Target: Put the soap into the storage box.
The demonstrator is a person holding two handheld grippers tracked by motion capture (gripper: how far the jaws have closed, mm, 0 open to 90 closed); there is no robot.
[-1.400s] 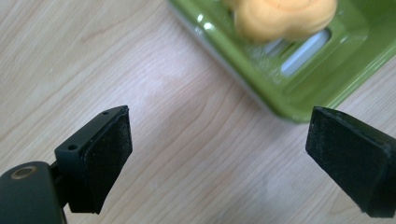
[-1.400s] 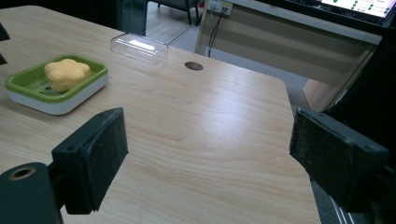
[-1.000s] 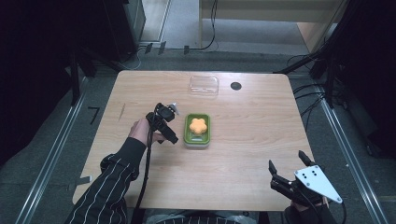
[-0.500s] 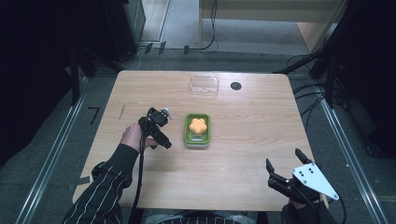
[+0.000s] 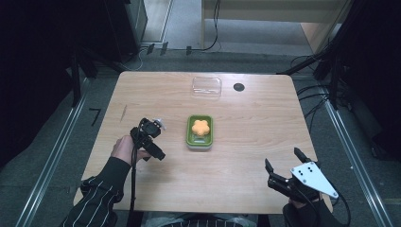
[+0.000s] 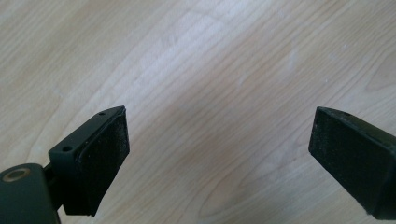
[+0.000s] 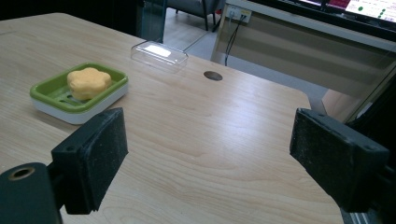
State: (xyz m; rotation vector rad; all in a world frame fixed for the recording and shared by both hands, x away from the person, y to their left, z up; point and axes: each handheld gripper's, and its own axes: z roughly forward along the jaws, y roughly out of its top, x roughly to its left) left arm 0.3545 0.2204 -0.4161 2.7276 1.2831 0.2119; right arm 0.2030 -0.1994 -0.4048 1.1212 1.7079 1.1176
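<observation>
left hand-held gripper [image 5: 150,137]: over bare counter [image 5: 255,123] to the left of the soap dish [image 5: 199,132], apart from it. its jaws stand wide apart with nothing between them; in the left gripper view there is plain wood under the pads. right hand-held gripper [image 5: 283,165]: at the near right corner of the counter, well apart from everything, jaws spread wide and empty.

position of the work item: the green soap dish sits near the middle of the counter, flat on its white base. an orange flower-shaped soap [image 5: 202,126] lies inside it, roughly centred. a clear plastic lid [image 5: 206,87] lies near the far edge, well apart from the dish, beside a small dark round hole [image 5: 239,87].

orientation: the dish is a rounded rectangle; its long axis runs from the near edge toward the far edge of the counter, a short end facing the person. the soap has no marked long axis (it is about as wide as it is long).

risks, as judged:
- the soap lies loose in the dish; a hard or off-centre pinch could squirt it out or tip the dish.
- the dish looks light; a sideways approach by the left hand-held gripper could shove it rather than grasp it.
- the clear lid is thin and hard to see; a firm squeeze may flex it so that it slips.
</observation>
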